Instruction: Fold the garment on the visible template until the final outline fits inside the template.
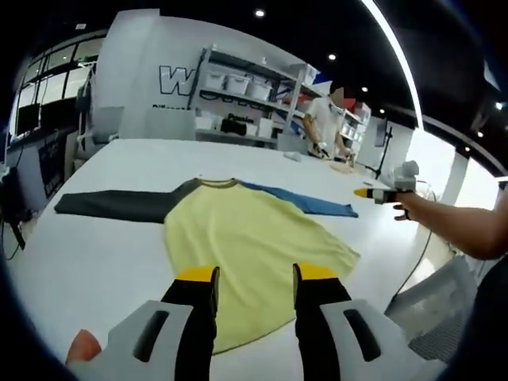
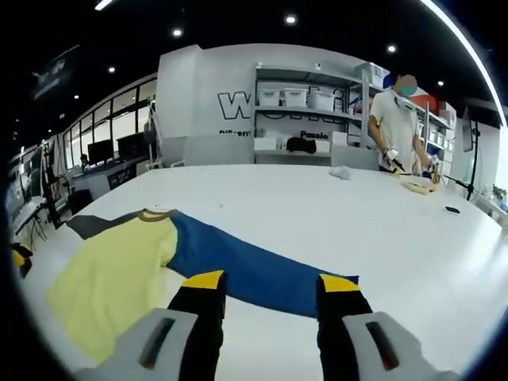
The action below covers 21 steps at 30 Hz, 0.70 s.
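A long-sleeved shirt lies spread flat on the white table [image 1: 111,246]. Its yellow body [image 1: 246,234] has a dark grey sleeve [image 1: 111,204] stretched out to the left and a blue sleeve [image 1: 305,201] to the right. My left gripper [image 1: 255,278] is open, its yellow-tipped jaws hovering over the shirt's near hem. My right gripper [image 1: 381,193], held by a person's hand, sits just past the blue cuff. In the right gripper view, my right gripper [image 2: 270,283] is open over the blue sleeve [image 2: 254,270], close to its cuff end, with the yellow body [image 2: 111,278] to the left.
A person [image 2: 397,119] stands working at the far side of the table, with small items [image 2: 419,186] and a white object [image 2: 340,171] nearby. Shelves with boxes [image 1: 246,83] line the back wall. The table's right edge [image 1: 397,278] drops off near my arm.
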Tool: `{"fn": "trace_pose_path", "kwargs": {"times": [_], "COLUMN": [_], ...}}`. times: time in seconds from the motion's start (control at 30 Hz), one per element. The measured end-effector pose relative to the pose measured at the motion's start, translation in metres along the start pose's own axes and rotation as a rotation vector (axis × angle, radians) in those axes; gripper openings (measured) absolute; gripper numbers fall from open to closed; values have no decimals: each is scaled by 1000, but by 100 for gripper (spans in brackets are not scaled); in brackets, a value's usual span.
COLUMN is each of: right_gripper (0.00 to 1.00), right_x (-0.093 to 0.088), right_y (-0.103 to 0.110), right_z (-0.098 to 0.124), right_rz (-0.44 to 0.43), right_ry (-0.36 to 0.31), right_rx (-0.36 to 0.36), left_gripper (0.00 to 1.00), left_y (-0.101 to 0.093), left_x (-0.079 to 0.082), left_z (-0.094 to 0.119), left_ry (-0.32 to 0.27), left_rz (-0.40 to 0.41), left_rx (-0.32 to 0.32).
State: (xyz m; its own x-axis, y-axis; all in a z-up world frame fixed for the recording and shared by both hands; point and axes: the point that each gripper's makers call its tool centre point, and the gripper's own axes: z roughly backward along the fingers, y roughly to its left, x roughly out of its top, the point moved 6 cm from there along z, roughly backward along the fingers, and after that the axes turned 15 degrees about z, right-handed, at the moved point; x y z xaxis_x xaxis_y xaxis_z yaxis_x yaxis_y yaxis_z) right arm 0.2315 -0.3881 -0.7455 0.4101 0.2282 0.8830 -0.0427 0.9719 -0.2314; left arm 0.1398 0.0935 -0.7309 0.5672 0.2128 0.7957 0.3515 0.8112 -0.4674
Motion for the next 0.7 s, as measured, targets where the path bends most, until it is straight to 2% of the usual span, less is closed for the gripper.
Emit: {"fn": "trace_pose_path", "kwargs": {"times": [0.13, 0.3, 0.7], "right_gripper": [43, 41, 34], "right_x": [-18, -30, -55], "right_y": [-10, -24, -33], "right_z": [-6, -14, -29], "right_rz": [-40, -97, -159], "right_ry": [54, 93, 172], "right_rx": [-46, -101, -133], "left_gripper": [32, 31, 30], "left_y": [1, 1, 3], "left_x": [-2, -3, -7], "left_z": [-1, -2, -4], "left_ry": [9, 14, 39], "left_rz": [4, 6, 16], "left_rx": [-2, -4, 0]}}
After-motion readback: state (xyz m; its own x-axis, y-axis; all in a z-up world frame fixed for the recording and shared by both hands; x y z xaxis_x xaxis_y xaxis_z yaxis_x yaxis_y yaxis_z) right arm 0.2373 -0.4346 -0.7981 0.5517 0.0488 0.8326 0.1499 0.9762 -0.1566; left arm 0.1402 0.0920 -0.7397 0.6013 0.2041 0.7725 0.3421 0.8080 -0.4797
